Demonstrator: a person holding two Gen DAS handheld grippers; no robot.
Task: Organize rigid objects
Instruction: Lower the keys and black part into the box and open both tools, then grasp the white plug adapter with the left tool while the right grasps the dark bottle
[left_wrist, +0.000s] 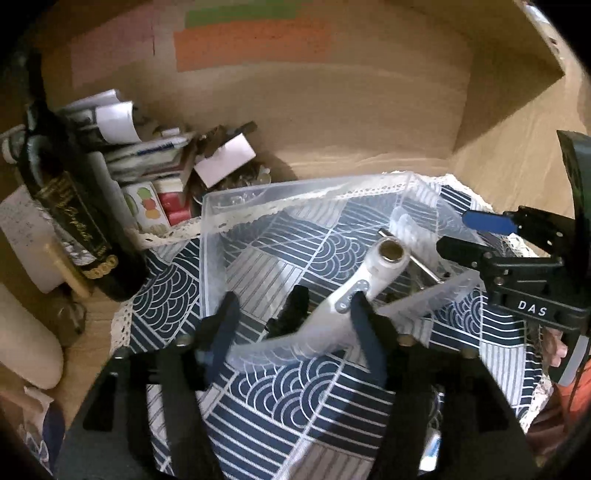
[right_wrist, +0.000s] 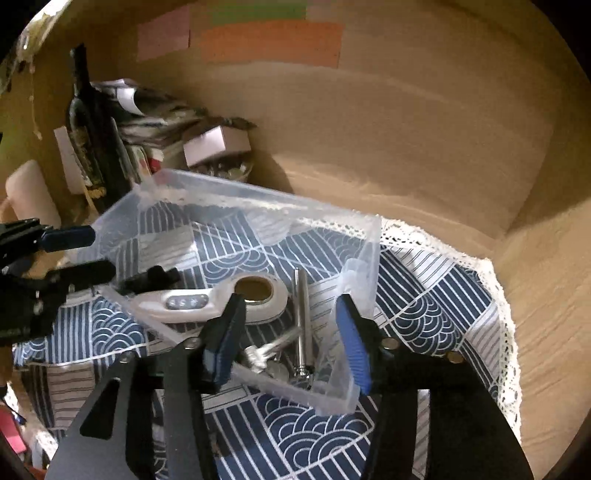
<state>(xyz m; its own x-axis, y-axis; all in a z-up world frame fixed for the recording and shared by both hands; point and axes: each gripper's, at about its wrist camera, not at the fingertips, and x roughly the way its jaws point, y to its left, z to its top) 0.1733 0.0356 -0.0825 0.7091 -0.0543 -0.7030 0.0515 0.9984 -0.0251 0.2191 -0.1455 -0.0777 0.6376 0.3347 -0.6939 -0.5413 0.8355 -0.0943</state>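
Observation:
A clear plastic box (left_wrist: 214, 258) (right_wrist: 369, 258) sits on a blue-and-white patterned cloth (left_wrist: 288, 406) (right_wrist: 424, 295). In it lie a white handheld device with a round metal end (left_wrist: 369, 273) (right_wrist: 207, 302), a long metal bolt (right_wrist: 303, 321) (left_wrist: 424, 267) and small metal parts (right_wrist: 258, 356). My left gripper (left_wrist: 291, 321) is open, its fingers on either side of the white device's handle at the box's near rim. My right gripper (right_wrist: 286, 332) is open over the box's near corner, above the bolt. The right gripper also shows in the left wrist view (left_wrist: 472, 232).
A dark wine bottle (left_wrist: 70, 218) (right_wrist: 92, 140) stands at the left beside stacked papers and small boxes (left_wrist: 155, 158) (right_wrist: 162, 125). A white cylinder (right_wrist: 31, 192) stands left of the bottle. Cardboard walls (left_wrist: 332, 110) enclose the back and right.

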